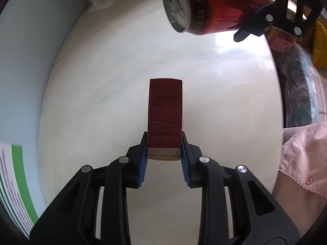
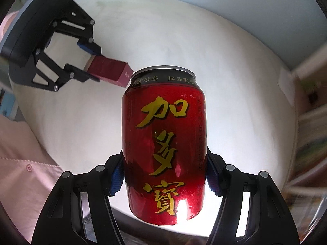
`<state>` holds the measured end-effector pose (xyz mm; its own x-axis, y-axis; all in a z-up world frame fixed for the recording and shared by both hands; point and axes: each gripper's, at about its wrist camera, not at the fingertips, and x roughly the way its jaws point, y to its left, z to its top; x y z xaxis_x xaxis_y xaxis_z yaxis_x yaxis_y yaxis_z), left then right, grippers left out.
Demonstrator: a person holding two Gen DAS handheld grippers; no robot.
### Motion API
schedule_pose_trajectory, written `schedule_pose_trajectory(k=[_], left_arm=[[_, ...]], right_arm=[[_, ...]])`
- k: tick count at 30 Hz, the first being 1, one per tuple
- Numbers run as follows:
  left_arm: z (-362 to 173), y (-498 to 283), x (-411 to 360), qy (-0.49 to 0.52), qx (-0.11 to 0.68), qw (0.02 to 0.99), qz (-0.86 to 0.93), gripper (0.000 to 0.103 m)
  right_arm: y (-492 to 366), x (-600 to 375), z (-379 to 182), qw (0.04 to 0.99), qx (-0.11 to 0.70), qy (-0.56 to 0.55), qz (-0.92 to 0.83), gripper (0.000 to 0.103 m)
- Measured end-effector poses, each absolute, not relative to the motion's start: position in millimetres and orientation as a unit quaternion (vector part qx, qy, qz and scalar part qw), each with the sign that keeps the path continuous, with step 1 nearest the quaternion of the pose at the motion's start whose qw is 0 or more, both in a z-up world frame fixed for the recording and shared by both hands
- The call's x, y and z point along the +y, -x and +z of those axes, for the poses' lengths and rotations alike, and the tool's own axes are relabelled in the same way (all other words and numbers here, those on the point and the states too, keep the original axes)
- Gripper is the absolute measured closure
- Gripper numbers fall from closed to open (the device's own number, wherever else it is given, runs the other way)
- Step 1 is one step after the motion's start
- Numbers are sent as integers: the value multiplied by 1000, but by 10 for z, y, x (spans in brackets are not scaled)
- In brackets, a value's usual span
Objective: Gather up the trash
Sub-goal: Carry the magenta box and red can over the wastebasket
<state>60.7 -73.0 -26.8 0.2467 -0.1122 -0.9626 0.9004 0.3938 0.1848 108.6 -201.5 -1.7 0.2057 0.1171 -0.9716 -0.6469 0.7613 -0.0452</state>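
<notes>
My left gripper (image 1: 164, 143) is shut on a small dark red box (image 1: 165, 114) and holds it above the round white table (image 1: 98, 94). My right gripper (image 2: 164, 163) is shut on a red drink can (image 2: 164, 143) with gold characters, also held above the table. In the left wrist view the can (image 1: 196, 4) shows at the top with its opened lid towards me, held by the right gripper (image 1: 251, 24). In the right wrist view the left gripper (image 2: 92, 63) holds the box (image 2: 110, 71) at the upper left.
The table's rim (image 1: 276, 94) curves at the right, with patterned fabric (image 1: 300, 94) beyond it. The person's pink sleeve (image 1: 302, 159) is at the right. A green-striped sheet (image 1: 14, 183) lies at the left. Shelves (image 2: 310, 122) stand beyond the table.
</notes>
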Motion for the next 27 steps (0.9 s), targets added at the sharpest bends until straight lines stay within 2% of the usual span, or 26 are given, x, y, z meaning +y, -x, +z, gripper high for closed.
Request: schedule_pose_trajectory(k=[10,17,23,27], left_arm=[[-340,-122,-1561,-437,449,645,-437,77],[-340,501,-2328,-458,428,608,-487,77],[-445,1036,-2922,-471,422,569,-526,77],[-744,1304,-3251,-474,436,543,-539,77]], right_arm=[[-409,-2901,-206,769,594,156,175,37],[159,-3393,-131,779,609,96,113,37],[721,-3842,-424,776,627,33,59,37],[1045,-4009,-726,771,637,-19,21,37]])
